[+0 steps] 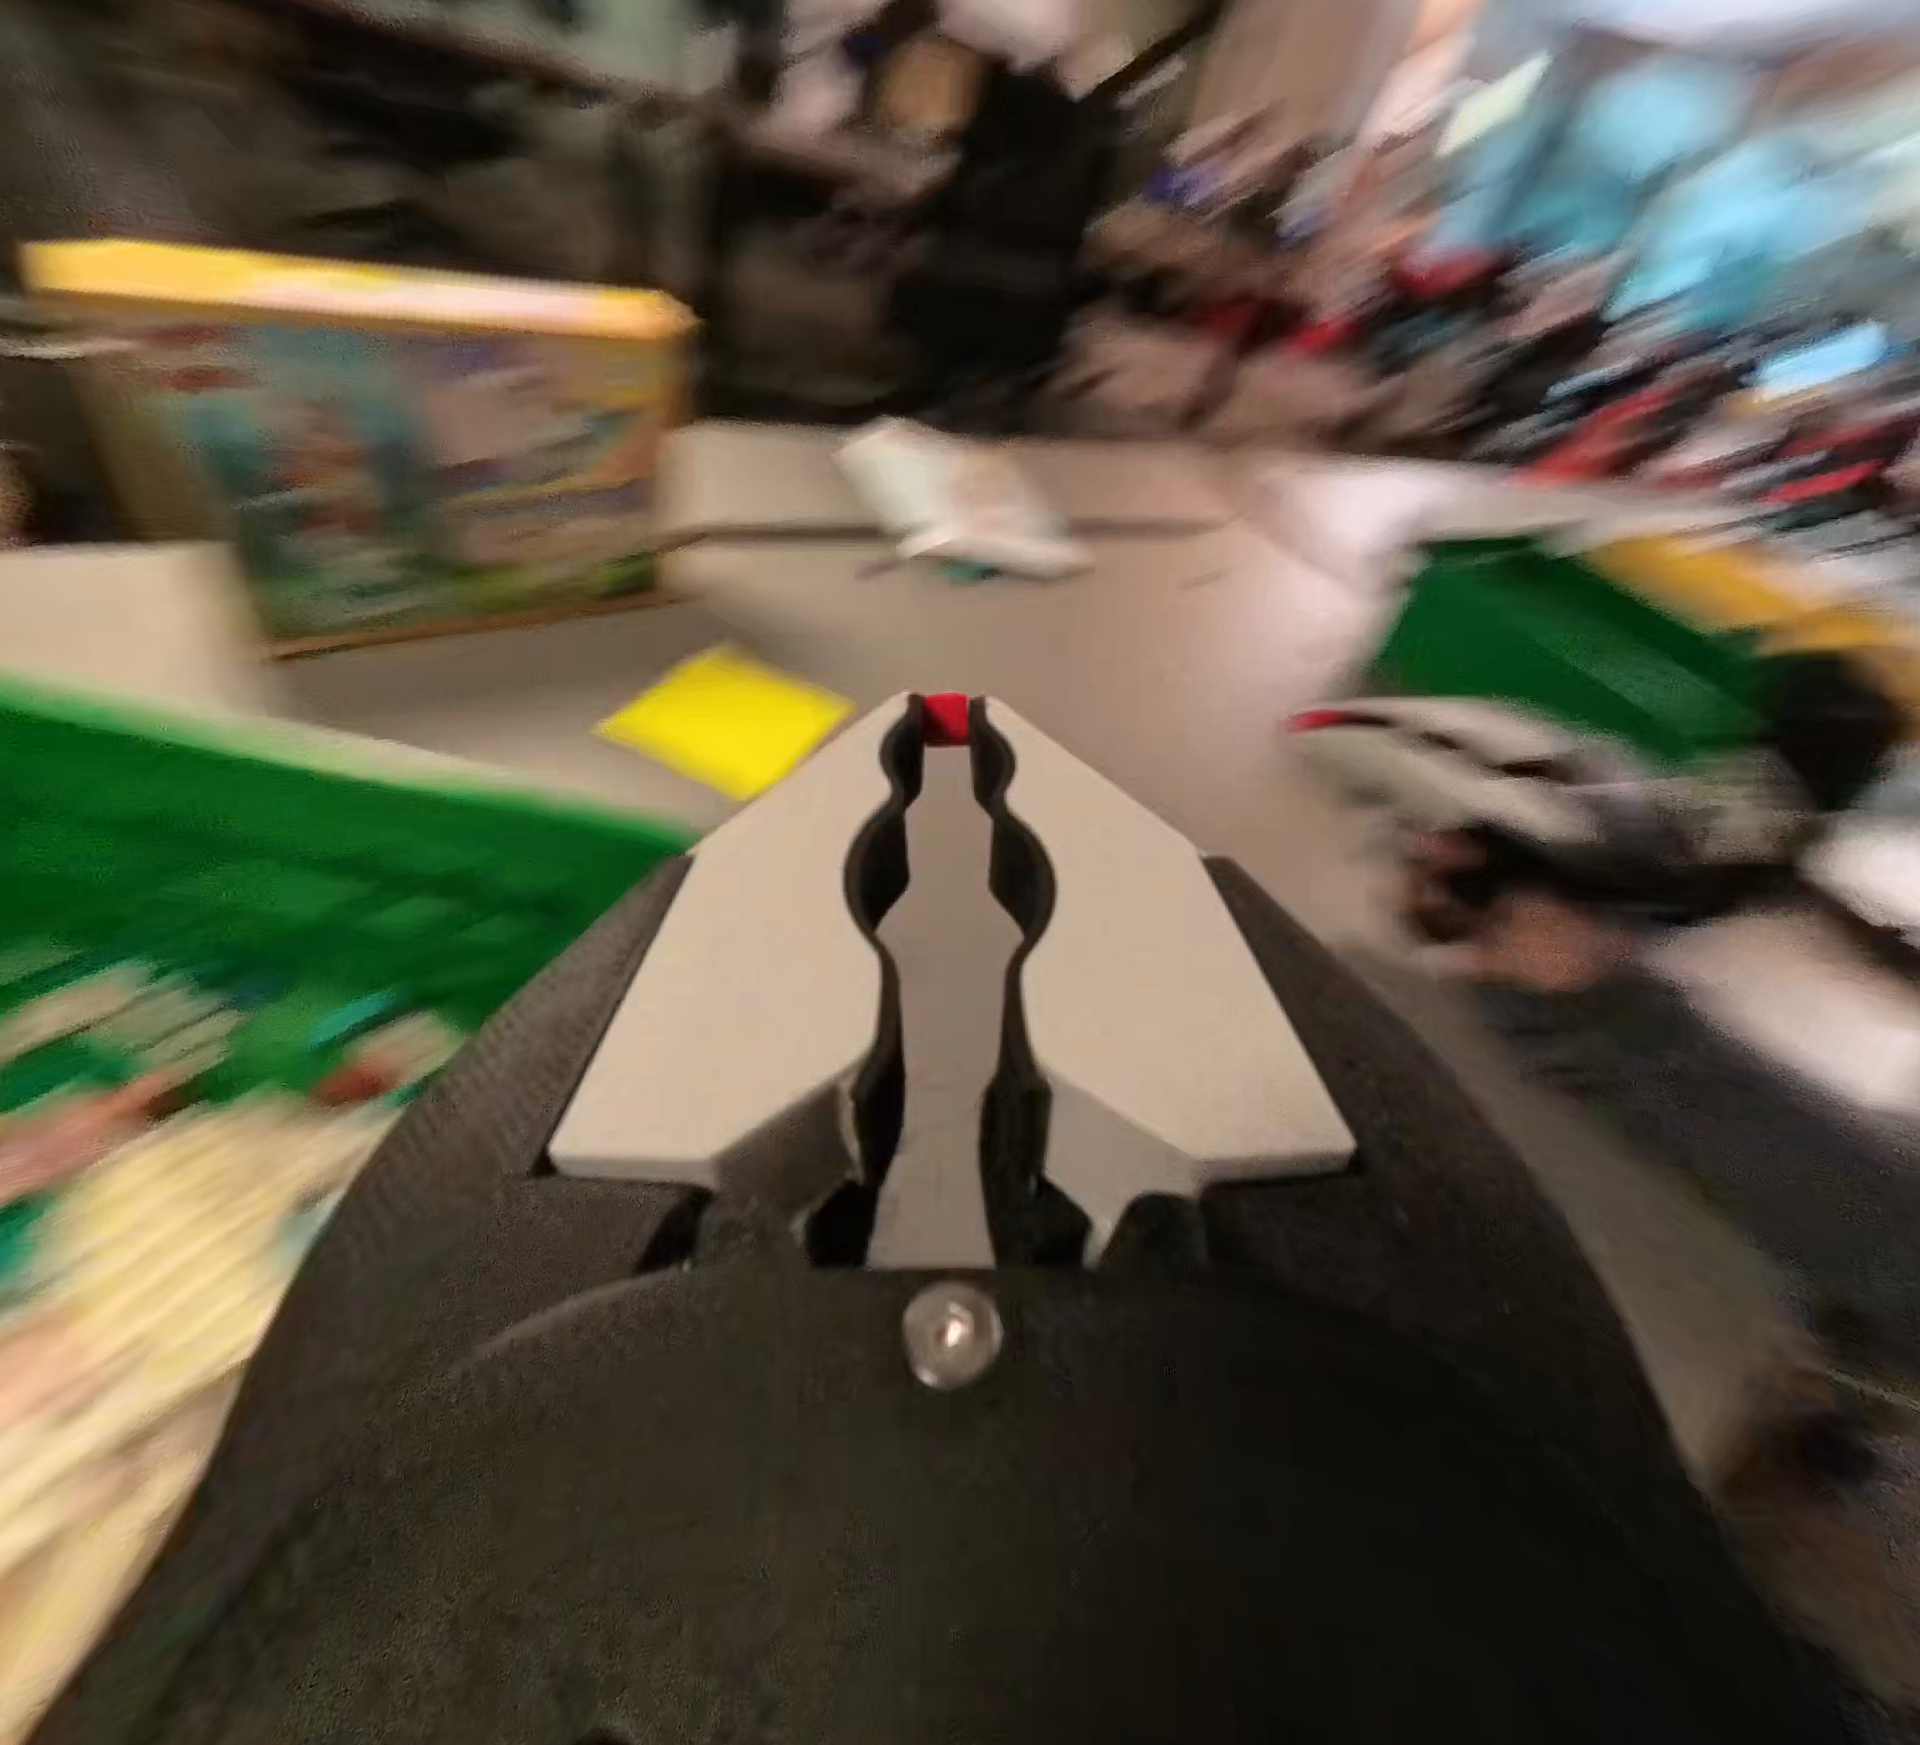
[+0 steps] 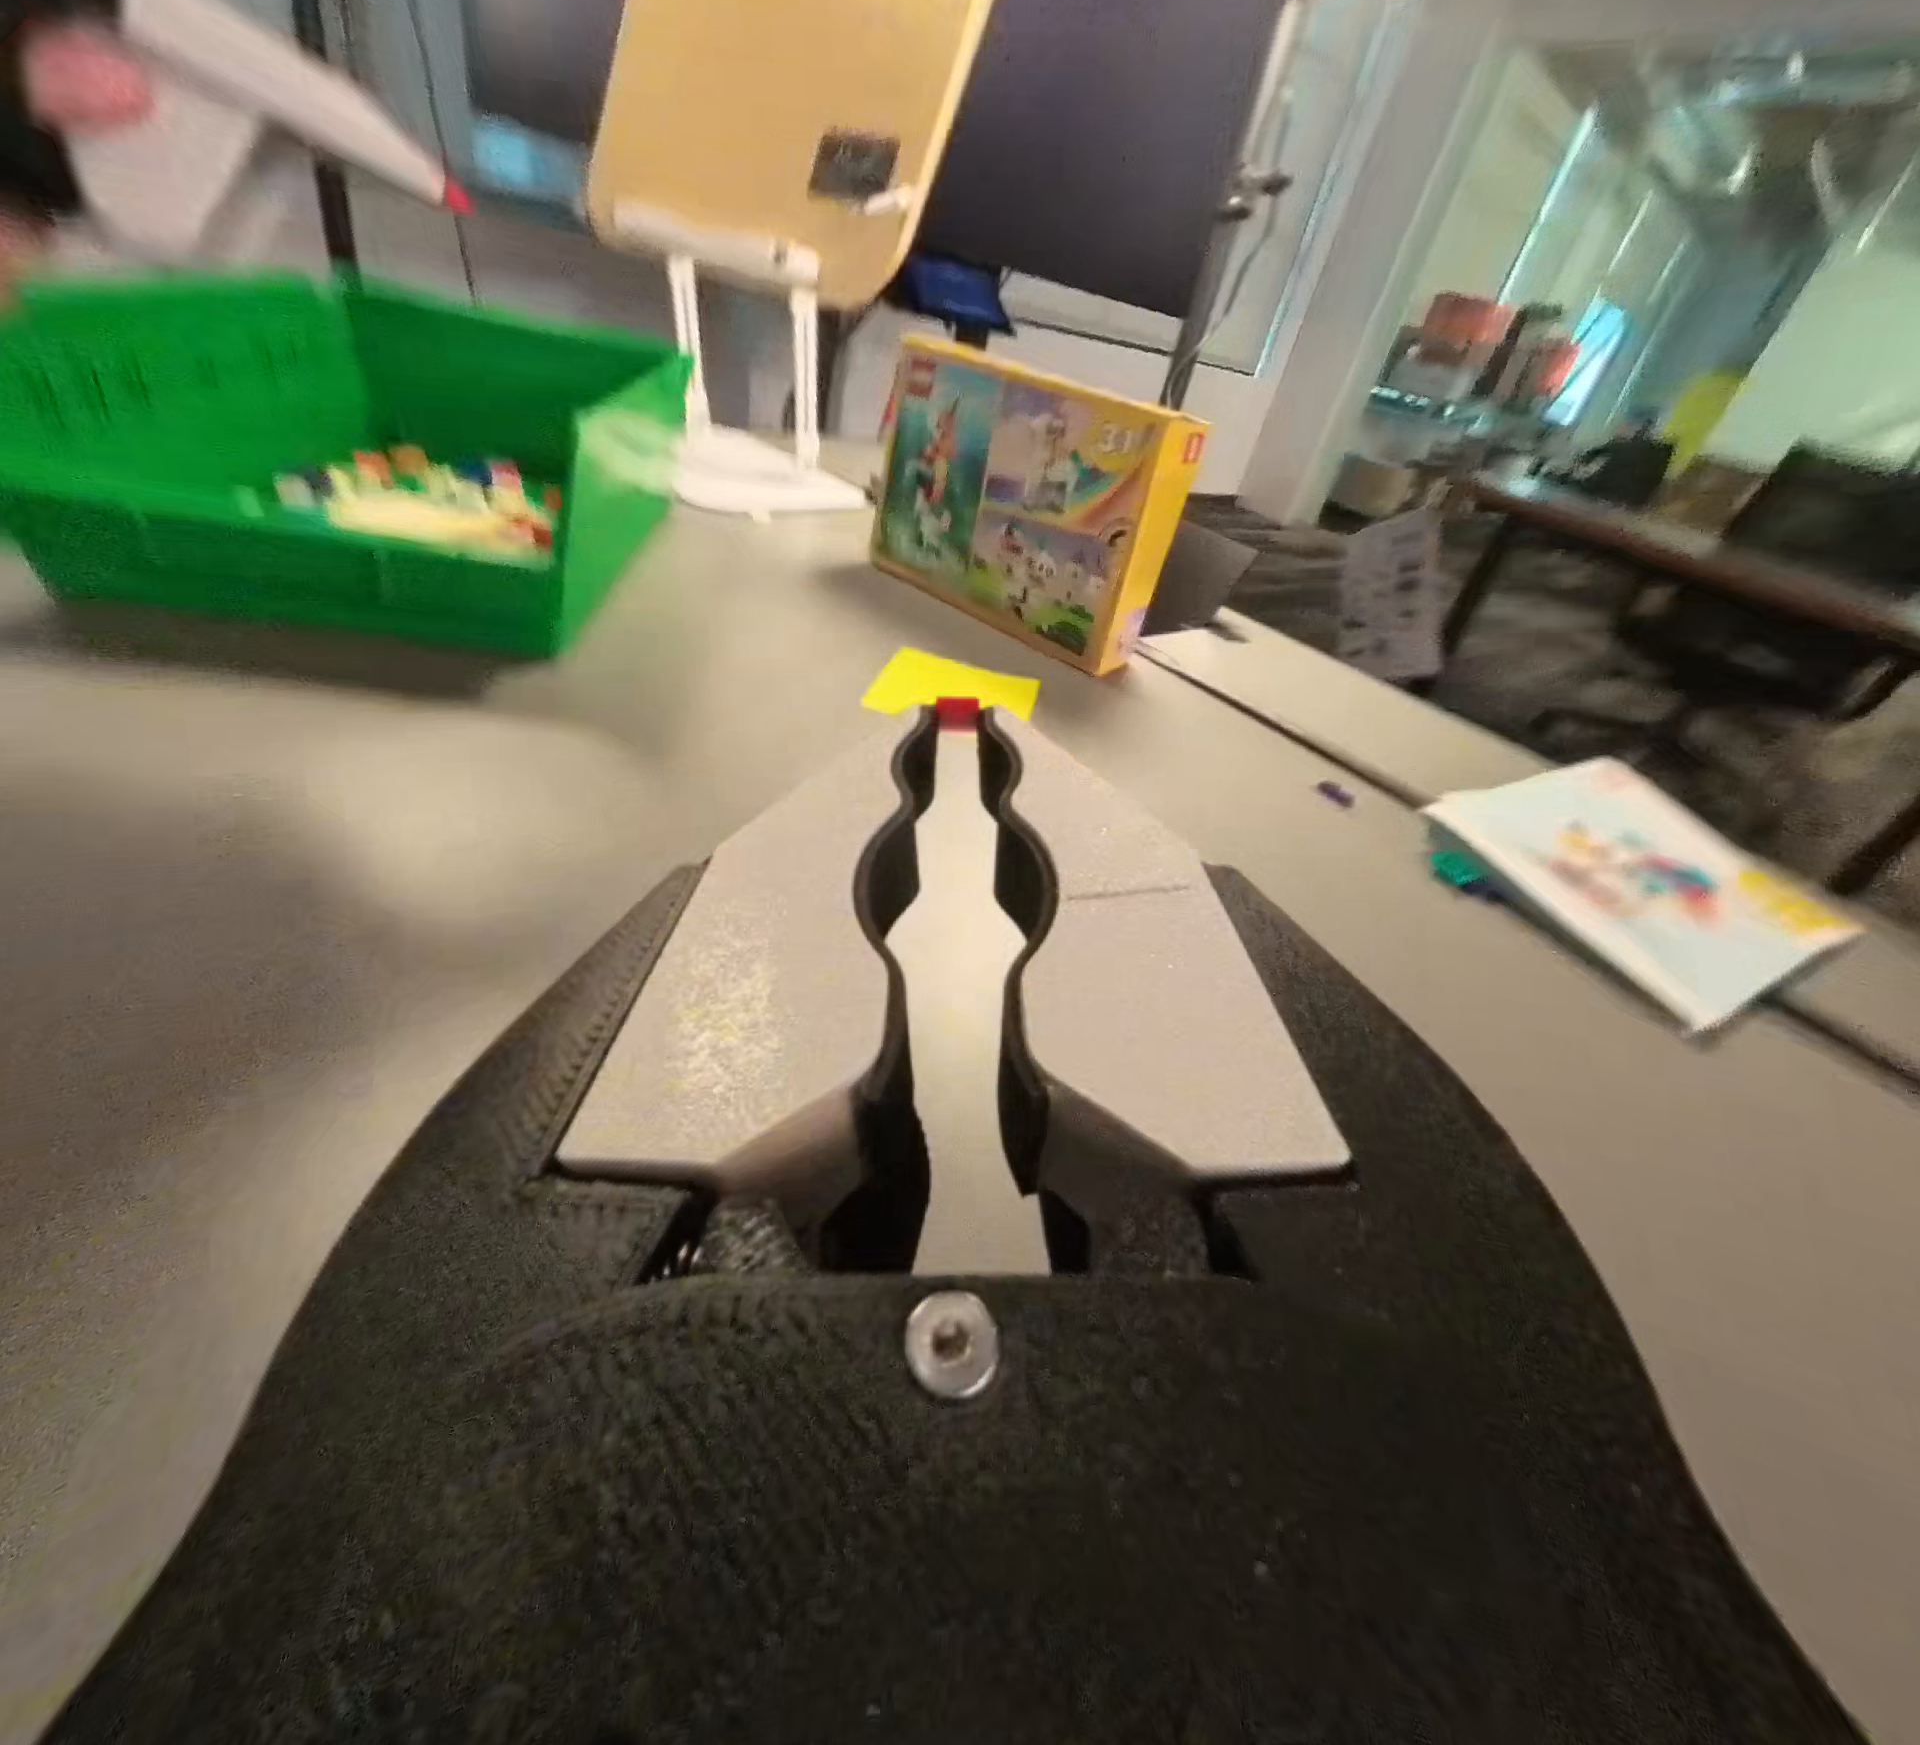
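The left tool [image 1: 944, 721] is clamped on a small red brick [image 1: 945, 716] at its tips, above the grey worktop [image 1: 1091, 656]; the right tool [image 2: 957, 719] pinches a second red brick [image 2: 957, 711] just before a yellow sheet [image 2: 951, 680]; a green bin [image 2: 312, 469] and a picture box [image 2: 1034, 511] stand beyond.

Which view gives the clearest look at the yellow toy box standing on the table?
The right wrist view: the yellow toy box stands sharp on the grey table, its front and one end visible, past the right gripper. The left wrist view shows the same box at far left, heavily smeared by motion blur, only colours readable.
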The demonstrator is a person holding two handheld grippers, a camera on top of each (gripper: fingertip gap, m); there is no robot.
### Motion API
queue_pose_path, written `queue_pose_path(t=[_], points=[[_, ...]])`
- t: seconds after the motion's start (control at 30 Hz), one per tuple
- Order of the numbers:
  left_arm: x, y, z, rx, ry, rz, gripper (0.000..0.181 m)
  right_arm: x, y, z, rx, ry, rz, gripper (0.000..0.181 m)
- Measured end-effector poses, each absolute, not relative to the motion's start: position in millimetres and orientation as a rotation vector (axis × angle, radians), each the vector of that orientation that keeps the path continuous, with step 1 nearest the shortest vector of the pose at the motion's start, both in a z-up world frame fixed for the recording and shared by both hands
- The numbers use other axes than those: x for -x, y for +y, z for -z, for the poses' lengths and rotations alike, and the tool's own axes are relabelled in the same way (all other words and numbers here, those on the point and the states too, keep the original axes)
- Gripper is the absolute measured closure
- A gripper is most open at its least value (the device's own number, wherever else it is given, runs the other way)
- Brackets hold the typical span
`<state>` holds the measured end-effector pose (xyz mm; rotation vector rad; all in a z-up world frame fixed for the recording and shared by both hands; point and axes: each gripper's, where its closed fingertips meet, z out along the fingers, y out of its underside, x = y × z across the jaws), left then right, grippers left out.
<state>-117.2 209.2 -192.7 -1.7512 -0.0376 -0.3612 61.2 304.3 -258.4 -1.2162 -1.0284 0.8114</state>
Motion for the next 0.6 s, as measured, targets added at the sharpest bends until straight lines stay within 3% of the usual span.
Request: queue_pose_path(t=[0.13, 0.37, 0.6], points=[[214.3, 176.3, 244.7, 2.166, -0.232, -0.194, 0.161, -43.4, 277.1, 273.8, 1.008, -1.272, -0.495, 0.177], [226.4, 151.4, 315.5, 2.587, -0.377, -0.036, 0.147, -40.0, 266.1, 282.1, 0.912, -1.359, -0.348, 0.176], [200.8, 185.1, 270.1, 2.32, -0.185, -0.02, 0.087, -53.6, 282.1, 265.8, 0.944, -1.217, -0.33, 0.176]])
